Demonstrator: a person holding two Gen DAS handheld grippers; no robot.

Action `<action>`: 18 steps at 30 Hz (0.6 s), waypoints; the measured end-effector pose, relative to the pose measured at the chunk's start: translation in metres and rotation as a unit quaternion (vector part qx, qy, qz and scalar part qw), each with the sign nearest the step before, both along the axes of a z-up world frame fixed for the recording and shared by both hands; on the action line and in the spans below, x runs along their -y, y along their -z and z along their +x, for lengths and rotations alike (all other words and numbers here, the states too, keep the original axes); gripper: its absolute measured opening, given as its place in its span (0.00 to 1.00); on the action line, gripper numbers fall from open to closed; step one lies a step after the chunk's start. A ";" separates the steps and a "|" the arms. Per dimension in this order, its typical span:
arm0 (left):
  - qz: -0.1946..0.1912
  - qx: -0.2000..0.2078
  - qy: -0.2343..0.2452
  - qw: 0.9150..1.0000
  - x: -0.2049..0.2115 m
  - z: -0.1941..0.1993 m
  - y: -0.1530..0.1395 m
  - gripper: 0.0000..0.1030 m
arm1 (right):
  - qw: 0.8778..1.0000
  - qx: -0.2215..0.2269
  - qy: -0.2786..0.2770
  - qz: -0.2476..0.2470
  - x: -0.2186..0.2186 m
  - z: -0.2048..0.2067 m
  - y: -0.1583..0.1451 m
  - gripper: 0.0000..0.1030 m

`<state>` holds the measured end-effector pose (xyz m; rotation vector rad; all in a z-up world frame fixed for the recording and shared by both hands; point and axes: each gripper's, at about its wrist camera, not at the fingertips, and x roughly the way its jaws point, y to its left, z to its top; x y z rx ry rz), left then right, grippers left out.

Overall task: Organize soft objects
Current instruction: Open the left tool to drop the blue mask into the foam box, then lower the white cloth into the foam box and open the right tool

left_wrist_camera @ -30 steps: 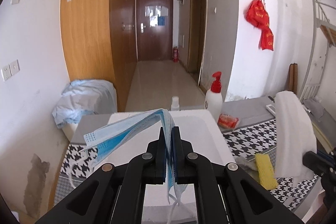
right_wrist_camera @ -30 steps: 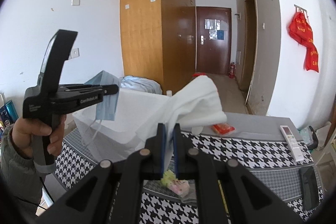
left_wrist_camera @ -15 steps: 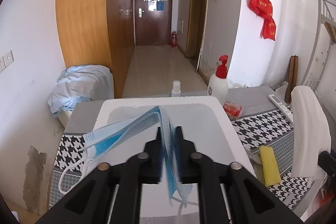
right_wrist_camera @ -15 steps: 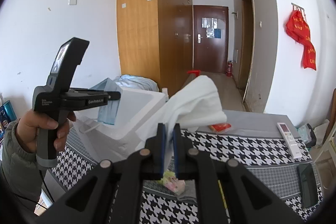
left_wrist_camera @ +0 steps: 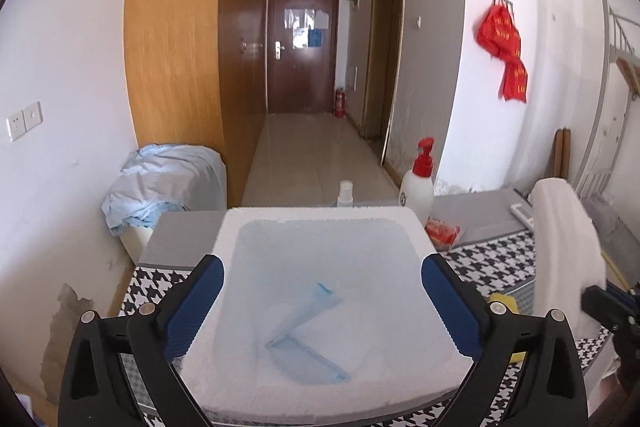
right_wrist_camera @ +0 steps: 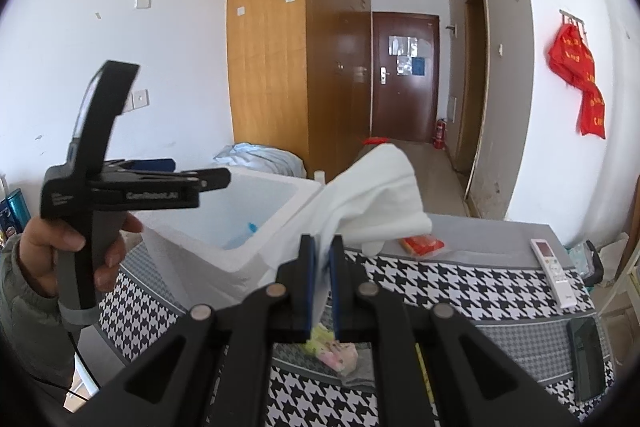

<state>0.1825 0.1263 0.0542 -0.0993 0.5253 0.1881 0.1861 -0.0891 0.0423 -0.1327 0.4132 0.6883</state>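
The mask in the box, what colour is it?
Light blue. The mask shows best in the left wrist view, lying in the white box.

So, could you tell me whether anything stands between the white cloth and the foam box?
Nothing visible does. The cloth, pinched in the right gripper, hangs beside the box. The box top is open, with only a mask inside, and the left gripper hovers open above it.
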 end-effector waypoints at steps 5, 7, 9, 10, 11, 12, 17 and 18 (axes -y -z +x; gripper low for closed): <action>0.010 0.012 -0.001 1.000 0.004 -0.015 -0.006 0.97 | 1.000 0.007 -0.006 0.001 -0.004 -0.001 -0.002 0.09; 0.024 0.019 -0.002 1.000 0.006 -0.022 -0.006 0.97 | 1.000 0.007 -0.009 0.002 -0.006 0.000 -0.002 0.09; 0.026 0.023 -0.001 0.999 0.007 -0.027 -0.008 0.97 | 1.000 0.009 -0.011 0.001 -0.009 -0.001 -0.003 0.09; 0.022 0.025 0.000 0.999 0.005 -0.030 -0.008 0.97 | 1.000 0.010 -0.013 0.001 -0.011 -0.001 -0.003 0.09; 0.019 0.028 -0.002 0.999 0.002 -0.034 -0.007 0.97 | 1.000 0.011 -0.014 0.002 -0.012 -0.001 -0.004 0.09; 0.021 0.030 -0.006 0.999 0.000 -0.038 -0.007 0.97 | 1.000 0.012 -0.014 0.002 -0.014 -0.001 -0.004 0.09; 0.018 0.040 -0.035 0.998 -0.013 -0.050 -0.005 0.99 | 1.000 0.014 -0.019 0.003 -0.021 -0.001 -0.007 0.09; 0.015 0.040 -0.038 0.998 -0.015 -0.052 -0.005 0.99 | 1.000 0.015 -0.021 0.002 -0.023 -0.002 -0.008 0.09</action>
